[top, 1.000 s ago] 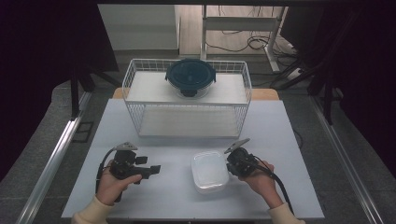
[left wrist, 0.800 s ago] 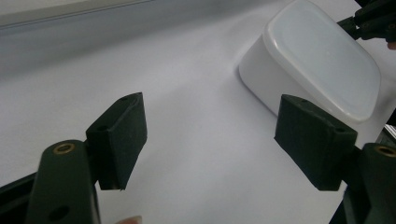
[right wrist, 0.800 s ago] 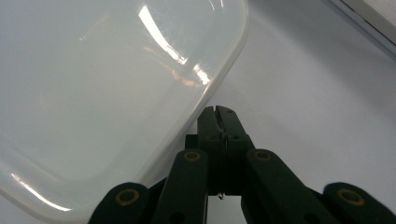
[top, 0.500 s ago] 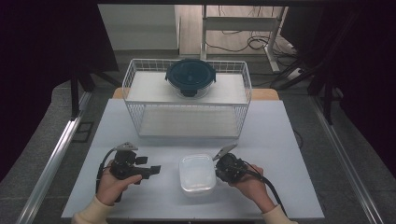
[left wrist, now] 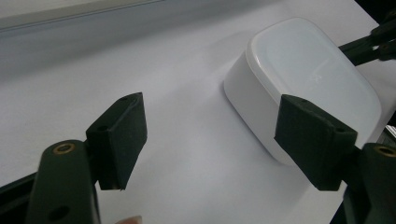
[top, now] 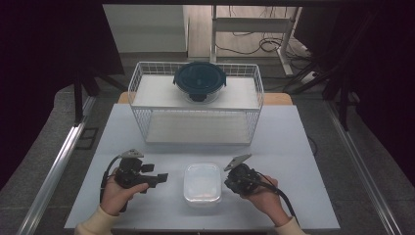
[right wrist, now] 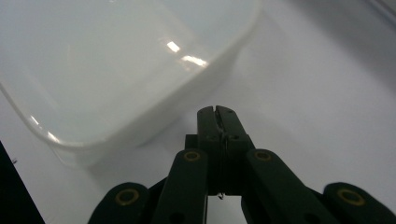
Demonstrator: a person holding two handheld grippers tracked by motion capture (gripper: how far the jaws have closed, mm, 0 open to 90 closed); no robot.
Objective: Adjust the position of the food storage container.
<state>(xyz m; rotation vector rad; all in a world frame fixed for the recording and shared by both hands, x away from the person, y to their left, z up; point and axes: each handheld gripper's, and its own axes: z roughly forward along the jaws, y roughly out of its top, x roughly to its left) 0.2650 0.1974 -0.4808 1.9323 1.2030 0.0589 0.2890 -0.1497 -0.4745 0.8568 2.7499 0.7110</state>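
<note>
A white rounded-rectangle container (top: 202, 183) stands near the table's front edge, between the two grippers. My left gripper (top: 159, 178) lies to its left, held by a hand, jaws open and pointing at it. In the left gripper view the container (left wrist: 303, 79) sits beyond the open left gripper (left wrist: 215, 135), apart from the pads. My right gripper (top: 227, 182) is at the container's right side, jaws shut with nothing between them. In the right gripper view the shut tips of the right gripper (right wrist: 218, 114) sit right at the container's (right wrist: 126, 60) lower wall.
A white wire basket (top: 142, 105) stands at the back of the table (top: 303, 147). A dark round lidded bowl (top: 199, 81) sits on its upper shelf. Dark floor and metal rails flank the table on both sides.
The right gripper has moved left, and the white container has slid left with it toward the table's middle. The left gripper has stayed put.
</note>
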